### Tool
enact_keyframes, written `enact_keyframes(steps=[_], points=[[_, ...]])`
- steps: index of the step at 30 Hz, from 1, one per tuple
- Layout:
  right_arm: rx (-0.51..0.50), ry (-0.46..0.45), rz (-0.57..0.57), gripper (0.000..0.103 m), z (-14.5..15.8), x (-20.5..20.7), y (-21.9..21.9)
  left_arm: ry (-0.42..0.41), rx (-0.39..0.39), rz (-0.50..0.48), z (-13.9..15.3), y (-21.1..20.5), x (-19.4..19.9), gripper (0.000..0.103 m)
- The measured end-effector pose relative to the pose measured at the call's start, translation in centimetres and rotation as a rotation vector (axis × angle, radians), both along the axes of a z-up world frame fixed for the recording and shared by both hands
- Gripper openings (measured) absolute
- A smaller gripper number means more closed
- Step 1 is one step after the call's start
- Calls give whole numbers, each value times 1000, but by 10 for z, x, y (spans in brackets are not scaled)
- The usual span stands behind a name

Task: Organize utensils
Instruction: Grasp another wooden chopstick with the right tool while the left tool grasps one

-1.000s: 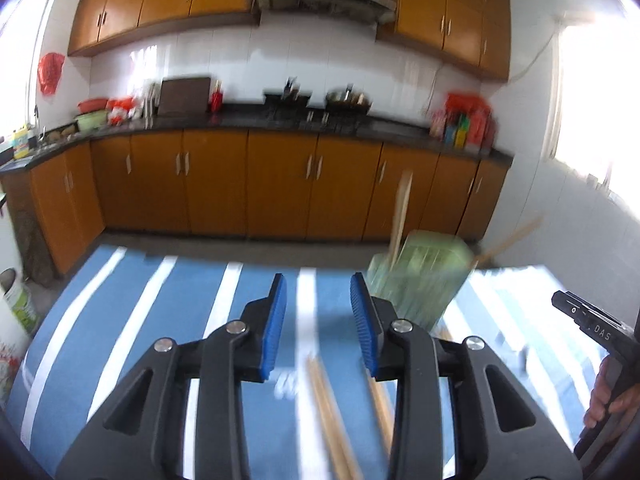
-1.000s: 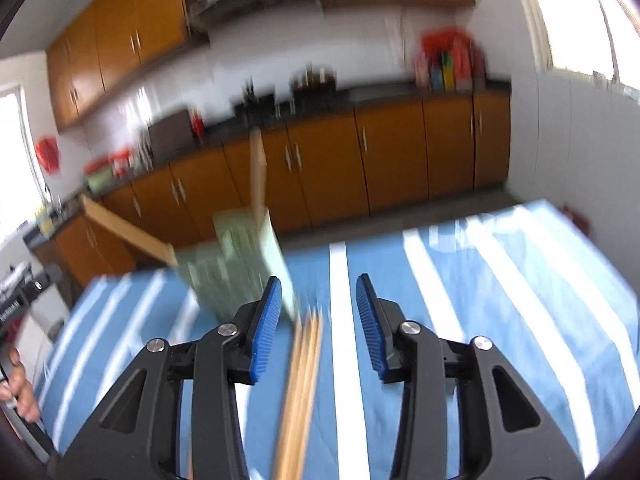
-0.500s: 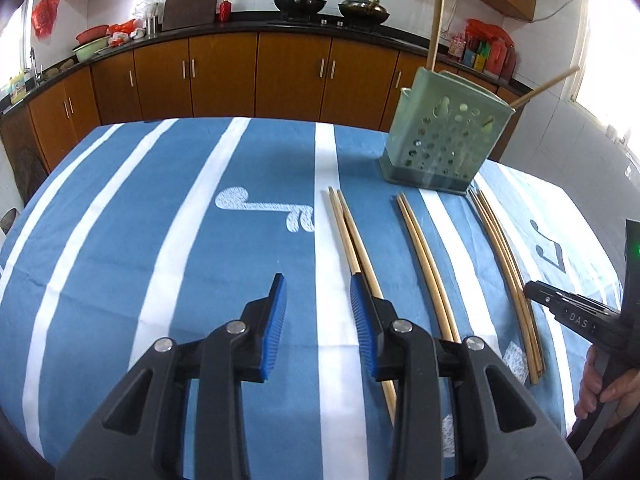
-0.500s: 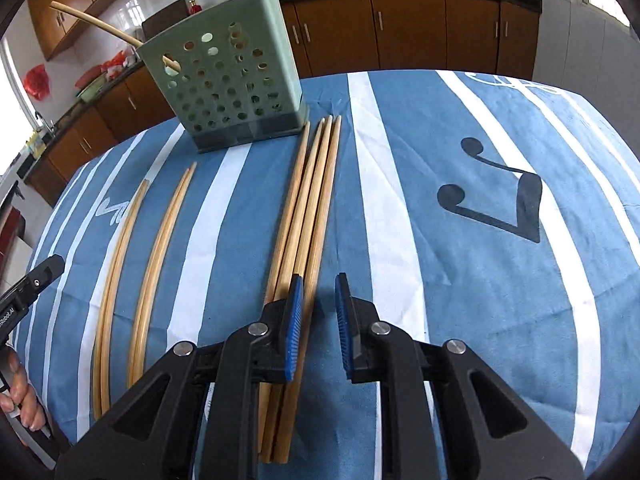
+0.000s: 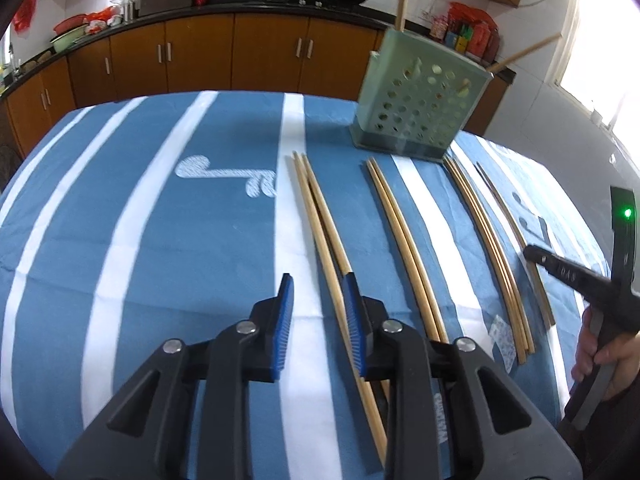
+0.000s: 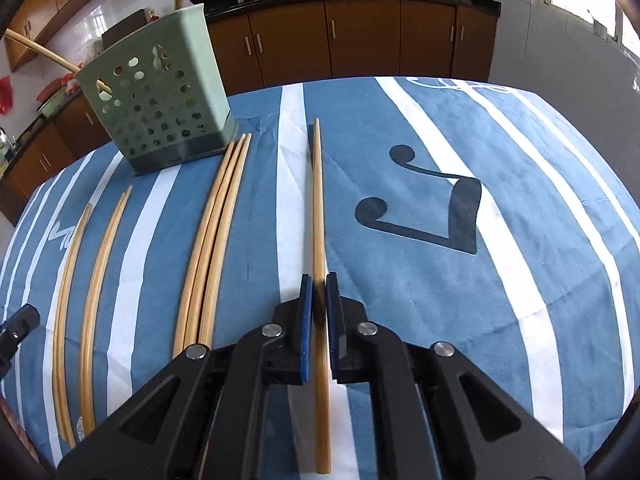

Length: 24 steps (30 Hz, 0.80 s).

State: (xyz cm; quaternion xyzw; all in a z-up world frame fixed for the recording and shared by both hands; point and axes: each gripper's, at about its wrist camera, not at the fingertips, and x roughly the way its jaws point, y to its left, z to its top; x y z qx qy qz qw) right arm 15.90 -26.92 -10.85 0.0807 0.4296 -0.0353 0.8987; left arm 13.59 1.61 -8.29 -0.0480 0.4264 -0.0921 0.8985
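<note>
A pale green perforated utensil holder (image 5: pixel 420 108) (image 6: pixel 160 108) stands at the far side of the blue striped tablecloth, with two wooden chopsticks leaning out of it. Several wooden chopsticks lie in groups on the cloth. My left gripper (image 5: pixel 318 320) is open just above the cloth, and a pair of chopsticks (image 5: pixel 320 216) runs under its right finger. My right gripper (image 6: pixel 316 320) is shut on a single chopstick (image 6: pixel 318 200), pulled apart from a group of three chopsticks (image 6: pixel 218 220) to its left. The right gripper also shows at the right edge of the left wrist view.
The tablecloth (image 5: pixel 160 220) covers a table with its far edge near the wooden kitchen cabinets (image 5: pixel 240 56). Two more chopstick groups (image 6: pixel 92 264) lie left in the right wrist view. The left gripper's tip (image 6: pixel 16 326) shows at that view's left edge.
My right gripper closed on one chopstick and shifted it right, away from its group. My left gripper came lower and closer to the leftmost chopstick pair, still open.
</note>
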Motion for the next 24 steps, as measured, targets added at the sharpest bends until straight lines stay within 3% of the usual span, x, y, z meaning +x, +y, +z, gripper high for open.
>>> enact_keyframes(steps=[10,16,24], points=[[-24,-11,10,8,-2,-4,1,43,39,-33,-17,-17,-7,15],[-31,-10,11,8,-1,-5,3,27,80,-13,-16,-19,-5,9],[-42,-20,32,8,-1,-4,4,16,122,56,-15,3,40,8]])
